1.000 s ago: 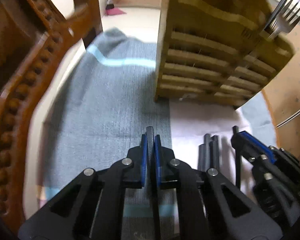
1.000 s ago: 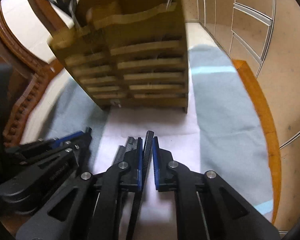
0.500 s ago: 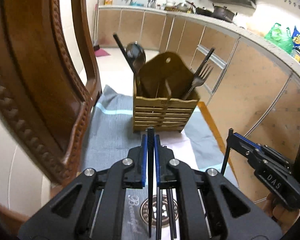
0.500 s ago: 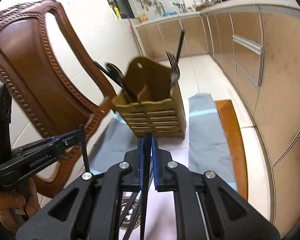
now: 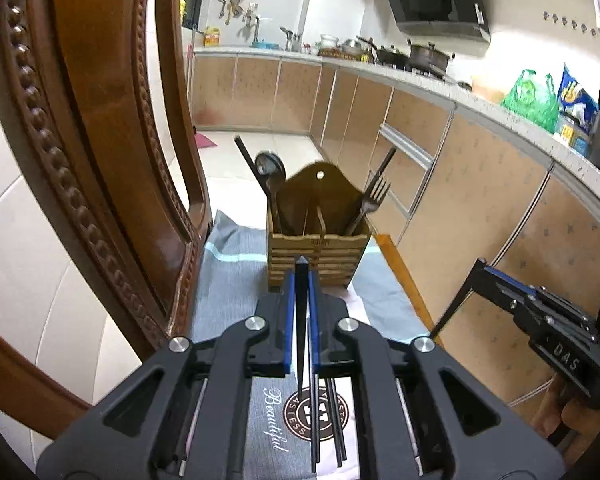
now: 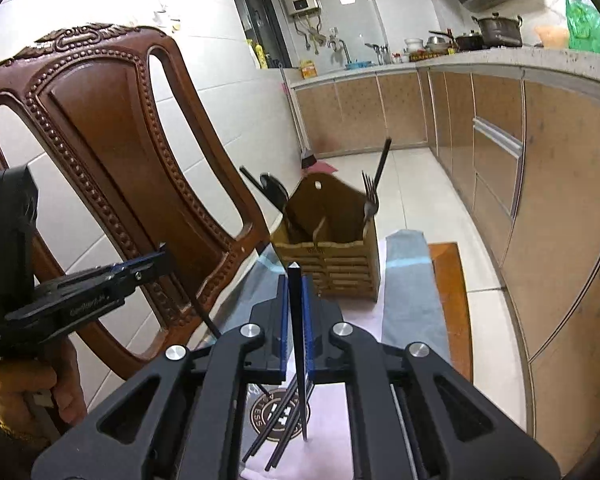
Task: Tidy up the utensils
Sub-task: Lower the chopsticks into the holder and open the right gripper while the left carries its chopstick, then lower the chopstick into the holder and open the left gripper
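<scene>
Left wrist view shows my left gripper (image 5: 301, 276) clamped on one black chopstick (image 5: 301, 320), its blunt end poking up past the blue pads and its tip hanging down over the printed cloth (image 5: 276, 424). Several loose chopsticks (image 5: 332, 420) lie on that cloth beneath it. Farther off, on the grey mat (image 5: 228, 280), stands the wooden utensil holder (image 5: 318, 256), with a dark spoon (image 5: 270, 168) leaning in its left compartment and a fork (image 5: 374, 194) in its right. Off to the right my right gripper (image 6: 295, 280) is likewise closed on a second chopstick (image 6: 298, 340), held well above the pile. A carved wooden chair (image 6: 112, 152) stands to the left.
</scene>
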{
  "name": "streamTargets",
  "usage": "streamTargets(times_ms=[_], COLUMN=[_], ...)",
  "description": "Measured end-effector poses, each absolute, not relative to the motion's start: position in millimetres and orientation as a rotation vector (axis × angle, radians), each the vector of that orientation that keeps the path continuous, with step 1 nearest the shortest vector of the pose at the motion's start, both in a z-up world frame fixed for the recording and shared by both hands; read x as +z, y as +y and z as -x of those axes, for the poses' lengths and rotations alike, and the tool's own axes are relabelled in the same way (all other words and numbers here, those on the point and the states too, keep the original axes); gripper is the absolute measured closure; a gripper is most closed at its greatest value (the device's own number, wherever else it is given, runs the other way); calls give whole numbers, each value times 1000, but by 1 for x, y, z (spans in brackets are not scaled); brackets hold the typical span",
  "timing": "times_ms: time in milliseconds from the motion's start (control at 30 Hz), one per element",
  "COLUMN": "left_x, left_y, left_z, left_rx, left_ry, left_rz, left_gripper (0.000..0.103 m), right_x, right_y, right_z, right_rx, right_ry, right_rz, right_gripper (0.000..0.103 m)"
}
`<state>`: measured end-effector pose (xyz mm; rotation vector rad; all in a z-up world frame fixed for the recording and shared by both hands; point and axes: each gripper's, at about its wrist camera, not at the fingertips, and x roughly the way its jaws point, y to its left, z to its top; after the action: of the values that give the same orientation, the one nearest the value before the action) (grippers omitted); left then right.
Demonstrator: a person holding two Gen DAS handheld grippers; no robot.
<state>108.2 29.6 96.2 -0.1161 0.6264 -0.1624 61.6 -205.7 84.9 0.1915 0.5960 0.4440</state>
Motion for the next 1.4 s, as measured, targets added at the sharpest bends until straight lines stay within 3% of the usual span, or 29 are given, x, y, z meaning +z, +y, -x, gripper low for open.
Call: streamTargets(times_ms=[600, 933, 1167, 1200, 1233, 1300, 1400], left_x=[111, 109, 107, 107, 107, 107, 107], left_y=[61, 66, 72, 71, 72, 72, 70], left_z=[-100, -103, -105, -105, -105, -104, -106], left_rx=[-136, -133, -119, -119, -121, -128, -136], left_ry=[568, 574, 580, 578, 577, 575, 576], left_rz=[156, 160, 171, 173, 176, 189, 196], left_gripper=[97, 97, 97, 97, 97, 97, 97], right_x=[211, 177, 137, 133, 130, 116, 83], right_y=[-180, -161, -183, -191, -199, -227, -260], right_z=[-165, -233, -219, -209, -199, -158, -101], right_rx=[300, 234, 257, 274, 288, 276, 214], right_ry=[395, 461, 514, 515, 514, 470, 416], right_rz=[-98, -115, -199, -213, -227, -302, -379], right_gripper=[96, 96, 95, 84, 53, 7, 3])
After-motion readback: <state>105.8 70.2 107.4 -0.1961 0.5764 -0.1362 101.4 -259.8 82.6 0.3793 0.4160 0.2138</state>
